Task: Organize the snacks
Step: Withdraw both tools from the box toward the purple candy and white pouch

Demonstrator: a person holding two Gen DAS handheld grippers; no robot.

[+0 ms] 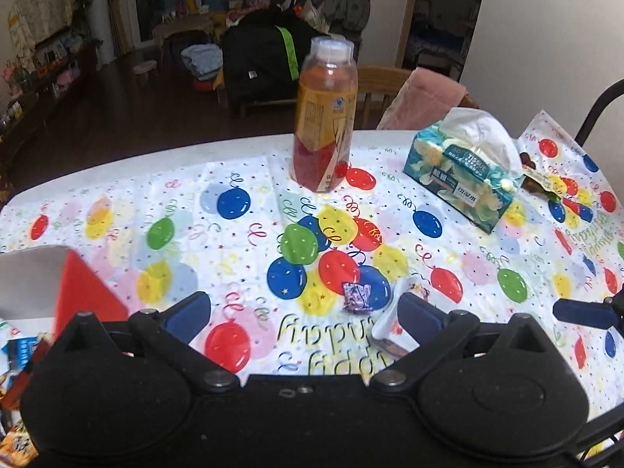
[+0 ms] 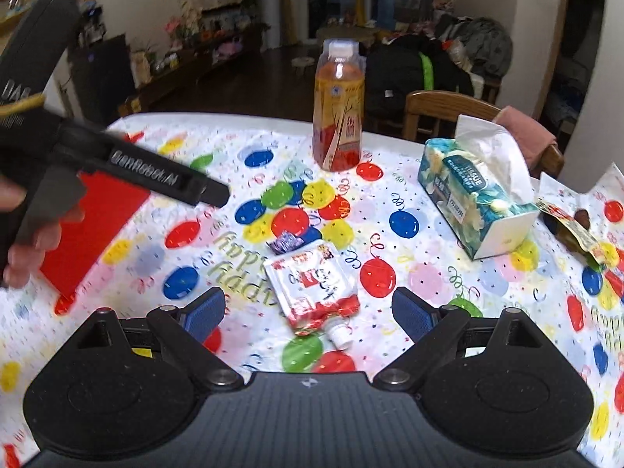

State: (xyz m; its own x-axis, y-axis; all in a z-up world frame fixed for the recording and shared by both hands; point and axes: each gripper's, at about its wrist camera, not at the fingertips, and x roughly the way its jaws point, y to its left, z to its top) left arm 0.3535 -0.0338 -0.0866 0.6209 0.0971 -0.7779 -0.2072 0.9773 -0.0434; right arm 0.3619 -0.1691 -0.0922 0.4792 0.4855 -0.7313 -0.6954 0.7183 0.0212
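blue-padded fingers (image 2: 415,314) of both grippers apart, empty; white spouted pouch (image 2: 314,286) between right pair.

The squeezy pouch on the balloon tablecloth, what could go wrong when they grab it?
The pouch lies flat between the open fingers of the right hand-held gripper, so the fingers may slide over it or bunch the tablecloth instead. A hard pinch could squeeze its contents toward the cap. The small purple candy sits right beside it and could get knocked away.

both wrist views low, sharing bottle (image 1: 326,117)
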